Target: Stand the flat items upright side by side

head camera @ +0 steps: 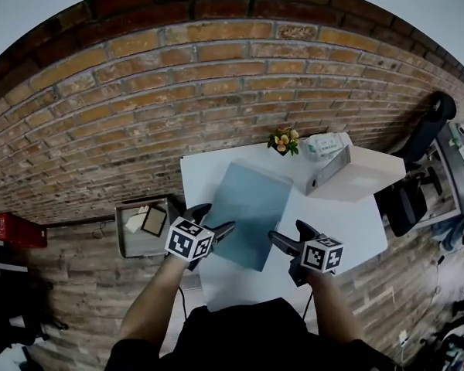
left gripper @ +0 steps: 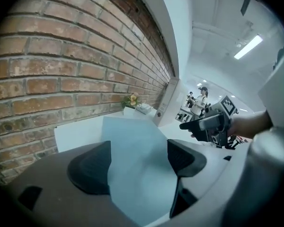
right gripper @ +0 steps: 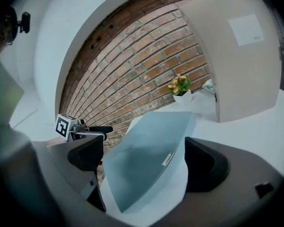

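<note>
White table [head camera: 348, 222], blue folder [head camera: 251, 203] flat; left gripper [head camera: 216, 216] spread, empty, masking its edge; right gripper [head camera: 286, 232] likewise.

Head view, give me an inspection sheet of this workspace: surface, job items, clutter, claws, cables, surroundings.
Surface: white square table, set against a red brick wall.
Job's things: pale blue flat folder lying flat; beige lever-arch binder standing upright at the far right.
Clutter: small pot of yellow flowers; white wipes packet behind the binder.
Grippers: left claw open by the folder's near left edge; right claw open by its near right corner; neither grips anything.
Cables: nothing seen.
Surroundings: open cardboard box on the floor at left; black office chair at right.
</note>
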The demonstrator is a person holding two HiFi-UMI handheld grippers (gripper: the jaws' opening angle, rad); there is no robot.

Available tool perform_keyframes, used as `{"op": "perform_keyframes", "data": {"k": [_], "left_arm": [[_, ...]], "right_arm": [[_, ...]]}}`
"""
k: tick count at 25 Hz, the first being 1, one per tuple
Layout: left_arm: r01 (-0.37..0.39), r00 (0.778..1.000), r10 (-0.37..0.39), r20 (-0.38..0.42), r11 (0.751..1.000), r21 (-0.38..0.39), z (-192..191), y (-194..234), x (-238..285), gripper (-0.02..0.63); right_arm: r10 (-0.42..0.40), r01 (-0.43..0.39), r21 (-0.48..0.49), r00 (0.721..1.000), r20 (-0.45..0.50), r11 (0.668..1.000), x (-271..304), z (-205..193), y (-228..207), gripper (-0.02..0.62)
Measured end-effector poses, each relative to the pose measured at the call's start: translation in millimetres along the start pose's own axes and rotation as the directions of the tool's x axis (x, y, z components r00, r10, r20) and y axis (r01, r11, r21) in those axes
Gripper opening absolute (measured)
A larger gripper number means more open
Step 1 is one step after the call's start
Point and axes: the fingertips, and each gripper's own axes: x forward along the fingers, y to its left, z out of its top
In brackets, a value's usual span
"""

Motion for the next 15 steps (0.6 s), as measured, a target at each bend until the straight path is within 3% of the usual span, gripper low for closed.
{"op": "perform_keyframes", "data": {"k": [11, 15], "left_arm": [[-0.020, 0.984, 0.017, -0.179, 1.000, -0.016, -18.7, 35.1, 57.1, 0.387], [-0.016, 0.986, 0.005, -0.169, 0.998, -0.065, -17.0, 43.5, 63.8, 0.390]], "right_arm": [[0.045, -0.030, 0.148, 0.994, -0.101, 0.988, 44.4, -14.4, -46.1, 0.531], [0.063, -0.037, 0.179, 0.988, -0.141, 0.983, 59.1, -22.6, -53.3, 0.531]]}}
